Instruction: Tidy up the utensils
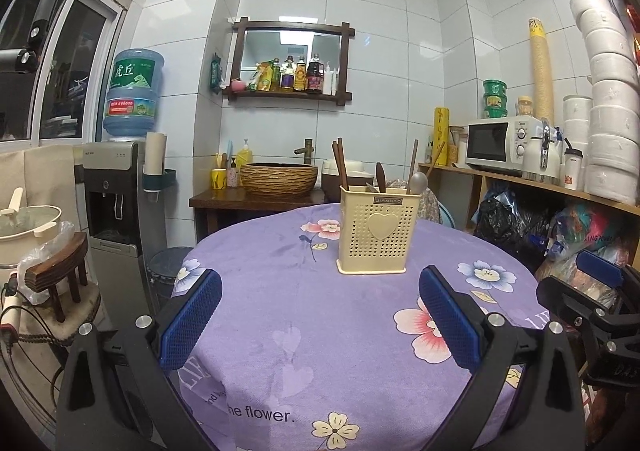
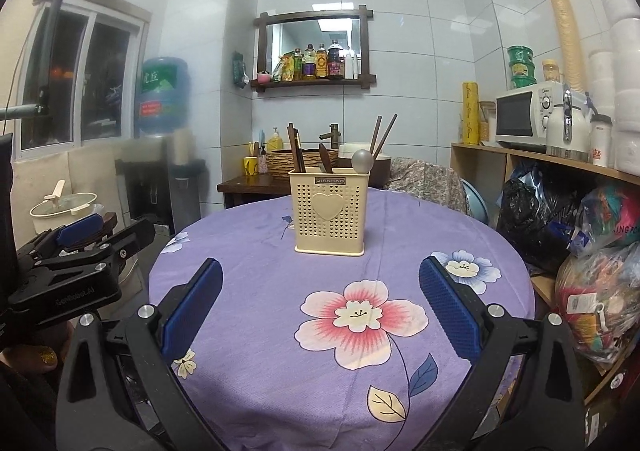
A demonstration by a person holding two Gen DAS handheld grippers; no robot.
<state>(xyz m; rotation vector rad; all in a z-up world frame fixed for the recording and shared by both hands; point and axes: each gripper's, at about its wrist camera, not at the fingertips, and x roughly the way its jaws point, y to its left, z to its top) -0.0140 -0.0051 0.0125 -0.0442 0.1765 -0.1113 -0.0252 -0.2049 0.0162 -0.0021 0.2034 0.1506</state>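
The cream utensil holder (image 2: pixel 330 211) stands upright toward the far side of the purple tablecloth (image 2: pixel 280 391), chopsticks (image 2: pixel 382 135) and a spoon (image 2: pixel 362 161) poking straight up. I've got it dead ahead of my right gripper (image 2: pixel 320 315), slightly right of my left gripper (image 1: pixel 320 323). Both spread wide, empty; the right looks nearer.
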